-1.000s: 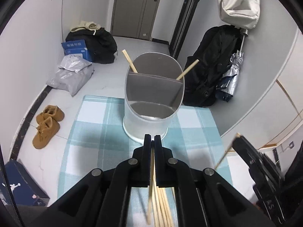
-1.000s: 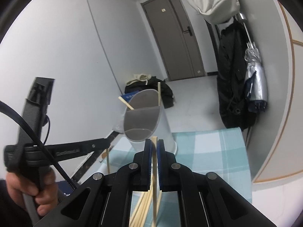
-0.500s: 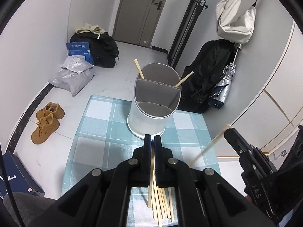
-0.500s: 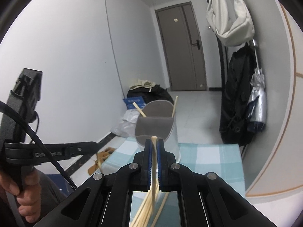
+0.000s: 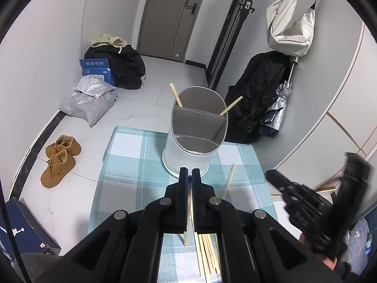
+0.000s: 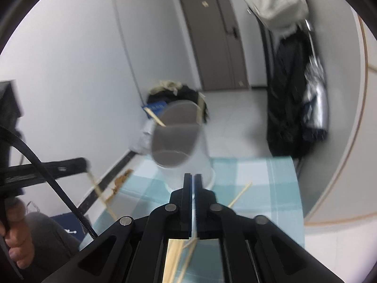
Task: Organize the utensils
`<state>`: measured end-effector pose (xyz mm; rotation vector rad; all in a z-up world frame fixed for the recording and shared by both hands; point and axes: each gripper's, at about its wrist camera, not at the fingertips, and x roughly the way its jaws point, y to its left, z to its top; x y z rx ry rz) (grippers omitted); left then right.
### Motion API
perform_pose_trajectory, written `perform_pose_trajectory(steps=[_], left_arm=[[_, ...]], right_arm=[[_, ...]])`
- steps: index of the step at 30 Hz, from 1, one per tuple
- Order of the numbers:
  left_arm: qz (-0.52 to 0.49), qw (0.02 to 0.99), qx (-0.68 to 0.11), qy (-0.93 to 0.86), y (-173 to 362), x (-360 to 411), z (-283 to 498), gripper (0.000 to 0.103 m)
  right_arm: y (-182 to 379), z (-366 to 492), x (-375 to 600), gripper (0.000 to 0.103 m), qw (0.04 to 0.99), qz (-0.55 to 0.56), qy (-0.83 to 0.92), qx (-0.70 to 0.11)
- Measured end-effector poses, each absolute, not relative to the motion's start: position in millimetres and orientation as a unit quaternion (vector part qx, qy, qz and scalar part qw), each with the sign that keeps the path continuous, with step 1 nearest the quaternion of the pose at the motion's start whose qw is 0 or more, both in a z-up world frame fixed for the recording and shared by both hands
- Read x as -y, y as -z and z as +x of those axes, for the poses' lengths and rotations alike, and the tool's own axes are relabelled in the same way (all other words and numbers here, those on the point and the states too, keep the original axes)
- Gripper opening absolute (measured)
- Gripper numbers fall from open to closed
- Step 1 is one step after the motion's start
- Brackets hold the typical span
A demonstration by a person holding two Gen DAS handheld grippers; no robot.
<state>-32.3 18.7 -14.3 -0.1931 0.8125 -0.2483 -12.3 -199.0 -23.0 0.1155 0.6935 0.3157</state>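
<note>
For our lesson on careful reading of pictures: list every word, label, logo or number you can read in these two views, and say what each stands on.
"套装勿拆": white characters on the blue box by the wall.
Jumping-figure logo, no words: dark blue box at lower left.
Small print on the blue box's white label and on the grey mailer bag: too small to read.
Raised lettering on the right gripper: blurred, unreadable.
Right wrist view: all blurred, nothing readable.

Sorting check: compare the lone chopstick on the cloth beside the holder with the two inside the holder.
The lone chopstick lies on the checked cloth, outside the holder; the two chopsticks stand tilted in its rear compartment. The lone one shows full length; the two show only upper ends. All are pale wood.
</note>
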Motion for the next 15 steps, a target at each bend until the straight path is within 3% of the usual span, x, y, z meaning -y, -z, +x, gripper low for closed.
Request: perform_pose_trajectory(steps=[2, 9, 15], left_arm=[[-0.098, 0.906, -0.393, 0.120, 16.2, -21.7, -28.2, 0.000], [-0.134, 0.908, -0.376, 0.127, 25.8, -42.1, -12.8, 0.000], [-0.150, 0.906, -0.377, 0.121, 36.6, -55.8, -0.4, 0.000]], right_arm=[[41.1, 8.5, 203.5, 0.019, 0.911, 0.054, -0.133, -0.387], [112.4, 73.8, 230.3, 0.026, 0.850, 0.076, -0.069, -0.517], [139.3, 105.5, 248.3, 0.036, 0.834, 0.088, -0.030, -0.544]])
